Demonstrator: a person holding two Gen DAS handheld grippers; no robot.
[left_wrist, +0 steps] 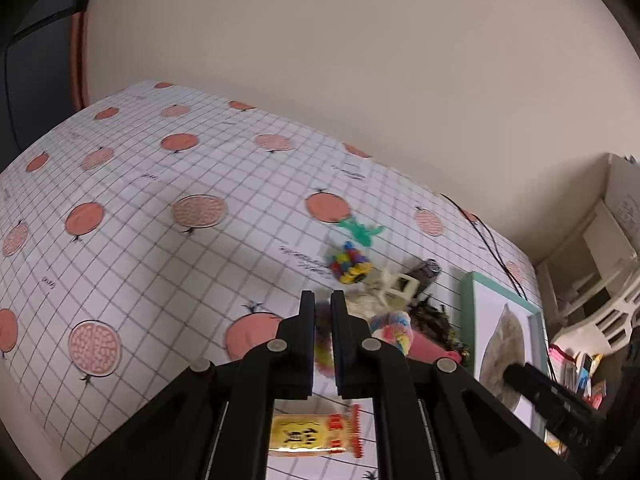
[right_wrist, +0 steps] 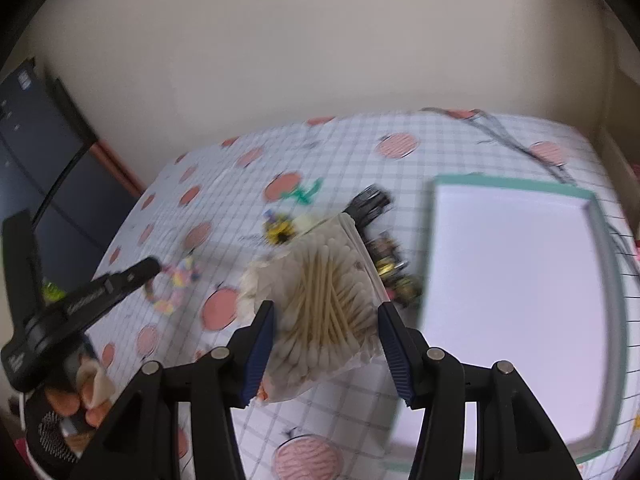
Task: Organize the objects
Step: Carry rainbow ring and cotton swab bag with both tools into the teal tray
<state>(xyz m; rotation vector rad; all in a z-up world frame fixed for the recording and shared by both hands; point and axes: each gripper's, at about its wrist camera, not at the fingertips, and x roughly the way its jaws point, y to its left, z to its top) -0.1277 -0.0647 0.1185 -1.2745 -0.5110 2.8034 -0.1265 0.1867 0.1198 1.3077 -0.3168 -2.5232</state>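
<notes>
The right gripper (right_wrist: 326, 340) is clamped on a clear packet of cotton swabs (right_wrist: 324, 300), its blue ribbed pads pressing the packet from both sides and holding it above the tablecloth (right_wrist: 440, 140), a white grid-patterned cloth printed with pink fruit. From the packet, a white tray with a mint-green rim (right_wrist: 608, 280) lies at about 3 o'clock, with nothing visible in it in this view. At 12 o'clock from the packet lies a small black object (right_wrist: 370, 202), blurred, and just past the packet's right edge a dark, gold-flecked cluster (right_wrist: 394, 276) that I cannot make out.

The left gripper (left_wrist: 323, 308) has its two black fingers drawn together with only a narrow slit between them and nothing in it. It appears in the right wrist view at 9 o'clock from the packet, near a pastel scrunchie (right_wrist: 172, 284) lying on the cloth. From the left fingertips, a pile of little things sits at about 1 o'clock: a cluster of multicoloured beads (left_wrist: 350, 262), a green plastic piece (left_wrist: 360, 230) beyond it, a cream-coloured clip-like object (left_wrist: 396, 286). Below the left gripper, at 6 o'clock, lies a yellow and red snack packet (left_wrist: 316, 432).
</notes>
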